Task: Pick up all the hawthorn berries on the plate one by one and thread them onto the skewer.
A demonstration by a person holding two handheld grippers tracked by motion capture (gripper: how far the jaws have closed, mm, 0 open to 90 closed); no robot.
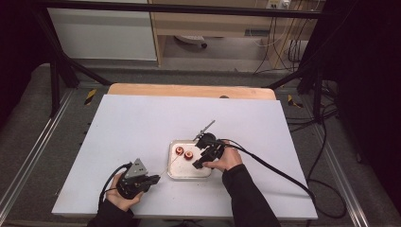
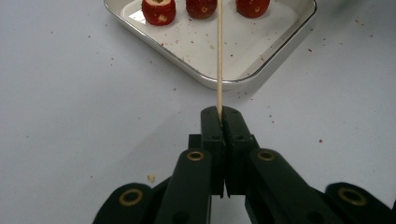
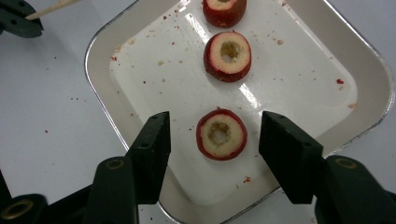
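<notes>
A small metal tray (image 3: 100, 93) holds three cored red fruit pieces in a row. My right gripper (image 3: 219, 140) is open over the tray's near end. Its jaws stand on either side of the nearest piece (image 3: 221, 134), with a gap on both sides. The second piece (image 3: 228, 56) and the third (image 3: 224, 10) lie beyond it. My left gripper (image 2: 222, 114) is shut on the end of a thin wooden skewer (image 2: 219, 56). The skewer points over the tray rim (image 2: 261, 70) toward the fruit. In the high view the left gripper (image 1: 156, 178) sits left of the tray (image 1: 182, 176), and the right gripper (image 1: 197, 164) is above the tray.
The tray sits on a white board (image 1: 142, 123) over a wooden table. A thin grey metal tool (image 1: 205, 128) lies just beyond the tray. Red crumbs dot the tray and board. Black cables trail off to the right, with a black frame around the table.
</notes>
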